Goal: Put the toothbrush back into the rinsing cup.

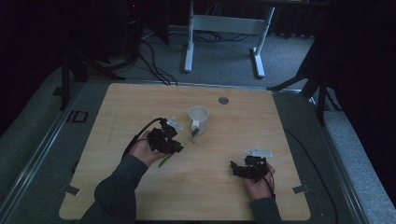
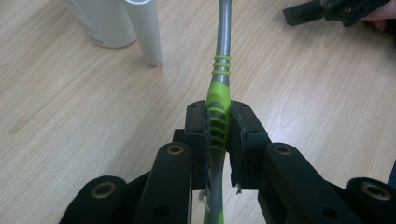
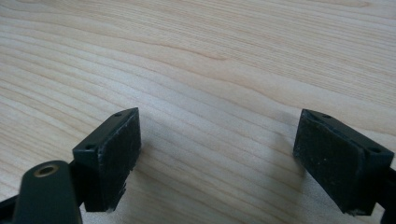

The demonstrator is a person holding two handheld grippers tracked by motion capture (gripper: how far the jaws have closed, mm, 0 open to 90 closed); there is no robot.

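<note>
A white mug [image 1: 198, 115] stands upright near the middle of the wooden table [image 1: 140, 102]. My left gripper [image 1: 179, 146] is just left of it, shut on a utensil with a green and grey handle [image 1: 186, 141]. The utensil's far end reaches to the mug's handle. In the left gripper view the jaws [image 2: 218, 117] clamp the ribbed green grip [image 2: 218, 100], the grey shaft runs forward, and the mug [image 2: 108, 23] stands at upper left. My right gripper [image 1: 234, 167] rests low at the right front of the table, open [image 3: 219, 149] over bare wood with nothing between its pads.
A small grey round disc [image 1: 223, 100] is set into the table behind the mug. A white desk frame [image 1: 224, 25] and cables [image 1: 154, 65] are on the carpet beyond the far edge. My right gripper [image 2: 327, 10] appears at upper right in the left gripper view.
</note>
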